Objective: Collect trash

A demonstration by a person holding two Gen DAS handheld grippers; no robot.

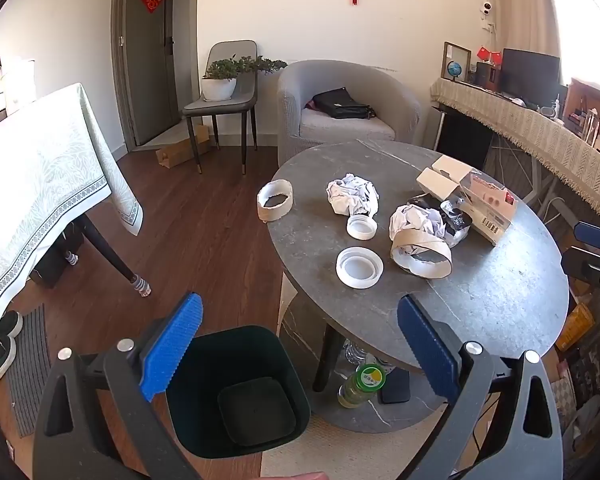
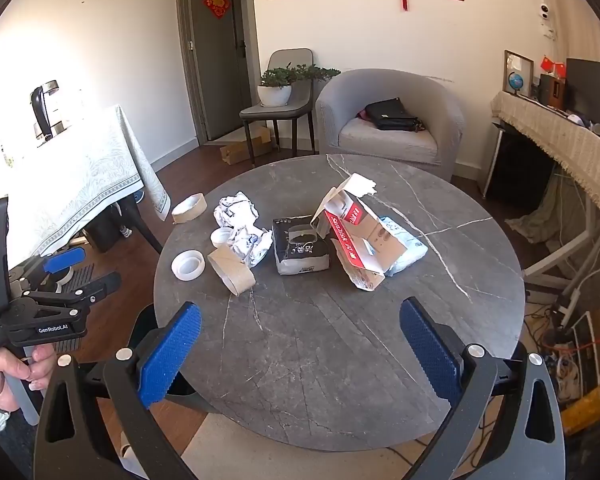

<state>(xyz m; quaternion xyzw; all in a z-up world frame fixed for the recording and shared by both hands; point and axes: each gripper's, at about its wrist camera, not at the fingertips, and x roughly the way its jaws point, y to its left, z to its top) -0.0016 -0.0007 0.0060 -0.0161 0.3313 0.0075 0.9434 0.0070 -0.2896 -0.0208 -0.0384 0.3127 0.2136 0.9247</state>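
The trash lies in a bunch on the round grey stone surface (image 2: pixel 340 340). There are two crumpled white paper balls (image 2: pixel 236 210), two white plastic lids (image 2: pixel 187 265), a brown cardboard tape ring (image 2: pixel 232 270) lying on its side, and another cardboard ring (image 2: pixel 189 208) near the far left edge. Beside them sit a black and white tissue pack (image 2: pixel 300 250) and a torn red and white cardboard box (image 2: pixel 358 240), which leans over a pale plastic pack (image 2: pixel 410 246).

On the wood floor, just beside the surface, stands a dark green plastic bin (image 1: pixel 236 392). It is open at the top. A green-capped bottle (image 1: pixel 362 384) lies on the low shelf under the surface. A grey round armchair (image 2: pixel 392 120) with a black bag (image 2: pixel 394 114) on it stands behind.

The left gripper (image 1: pixel 300 352) has its blue jaws wide apart. They hold nothing and hang over the bin and the near edge of the surface. The right gripper (image 2: pixel 300 352) also has its jaws wide apart and holds nothing. It tips down over the bare near part of the surface, well apart from the trash. In the right wrist view, a hand (image 2: pixel 4 376) grips the left gripper's handle.
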